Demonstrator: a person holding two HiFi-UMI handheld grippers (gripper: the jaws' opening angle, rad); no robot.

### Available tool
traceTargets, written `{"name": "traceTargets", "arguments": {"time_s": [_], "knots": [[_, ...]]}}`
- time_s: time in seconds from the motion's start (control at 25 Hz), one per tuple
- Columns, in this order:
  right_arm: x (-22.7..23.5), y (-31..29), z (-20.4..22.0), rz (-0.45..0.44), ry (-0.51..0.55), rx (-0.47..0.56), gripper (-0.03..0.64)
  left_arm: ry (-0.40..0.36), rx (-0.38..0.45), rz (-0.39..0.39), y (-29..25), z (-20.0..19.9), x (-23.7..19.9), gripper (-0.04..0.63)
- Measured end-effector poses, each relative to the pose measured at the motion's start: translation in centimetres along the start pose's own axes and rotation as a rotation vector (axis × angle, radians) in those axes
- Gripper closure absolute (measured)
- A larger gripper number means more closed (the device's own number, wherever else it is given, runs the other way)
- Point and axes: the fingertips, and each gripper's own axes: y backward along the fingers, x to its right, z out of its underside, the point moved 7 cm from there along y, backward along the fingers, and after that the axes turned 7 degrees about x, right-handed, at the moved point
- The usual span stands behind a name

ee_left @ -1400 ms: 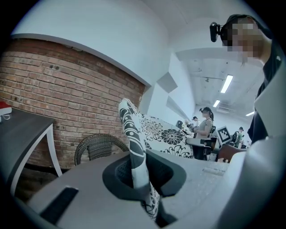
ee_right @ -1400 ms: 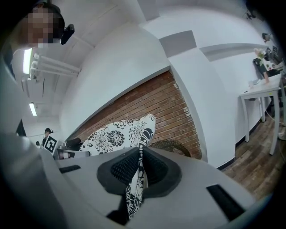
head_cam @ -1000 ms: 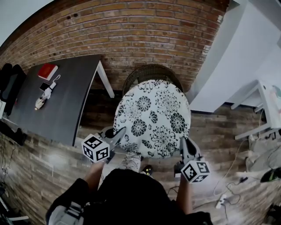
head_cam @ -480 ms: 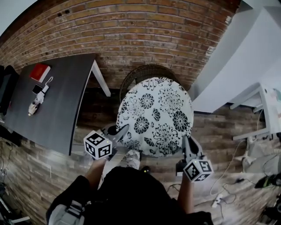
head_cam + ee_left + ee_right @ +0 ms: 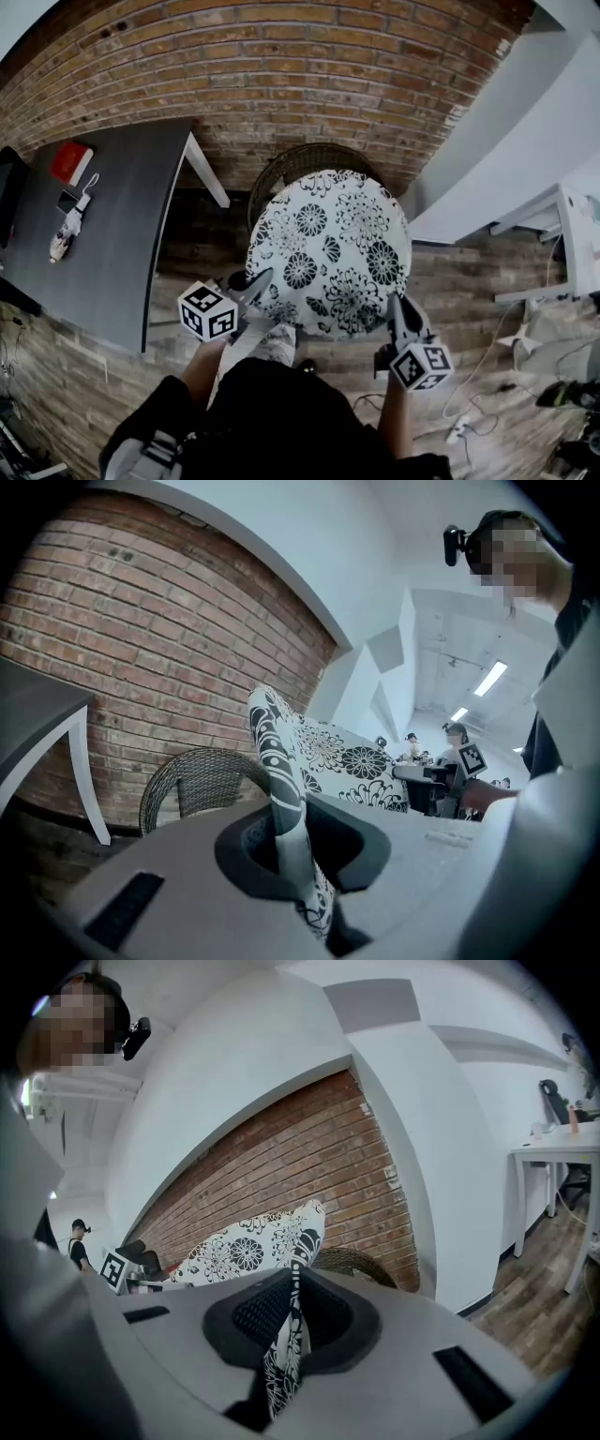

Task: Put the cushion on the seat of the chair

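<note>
You hold the cushion (image 5: 328,248) up by its near edge with both grippers. Your left gripper (image 5: 255,281) is clamped on the near-left part of the rim, and your right gripper (image 5: 394,309) on the near-right part. In the left gripper view, the jaws of that gripper (image 5: 281,846) are closed on a fold of the black-and-white flowered fabric (image 5: 281,789), which stands up between them. The right gripper view shows the same: its jaws (image 5: 291,1321) pinch the cushion's edge (image 5: 248,1246), and the fabric hangs down through the gap.

From your head, the cushion lies roughly flat and covers most of the wicker chair (image 5: 300,159). Only the curved back shows past the cushion's far edge. Whether the cushion touches the seat you cannot tell from there. In the left gripper view, the chair's back (image 5: 192,780) sits to the left of the cushion and lower than its top.

The chair stands close to the brick wall (image 5: 281,75). A dark table (image 5: 122,216) is just to its left, with a red book (image 5: 70,161) near its far corner. A white table (image 5: 572,225) stands well off to your right.
</note>
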Motion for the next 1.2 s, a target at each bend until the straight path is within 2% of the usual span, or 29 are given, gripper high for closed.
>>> {"name": "traceTargets", "arguments": {"time_s": [0.24, 0.48, 0.8, 1.2], "knots": [[0.8, -2.0, 0.1, 0.007, 0.006, -0.03, 0.594, 0.025, -0.012, -0.008, -1.6, 0.9, -1.9, 0.584], [0.9, -6.2, 0.1, 0.024, 0.015, -0.079, 0.594, 0.092, -0.03, -0.007, -3.7, 1.1, -6.0, 0.584], [0.3, -9.2, 0.2, 0.051, 0.043, -0.116, 0.594, 0.147, -0.043, 0.002, -4.9, 1.8, -9.0, 0.584], [0.6, -12.2, 0.6, 0.083, 0.066, -0.138, 0.594, 0.168, -0.05, 0.009, -6.5, 1.9, -12.0, 0.584]]}}
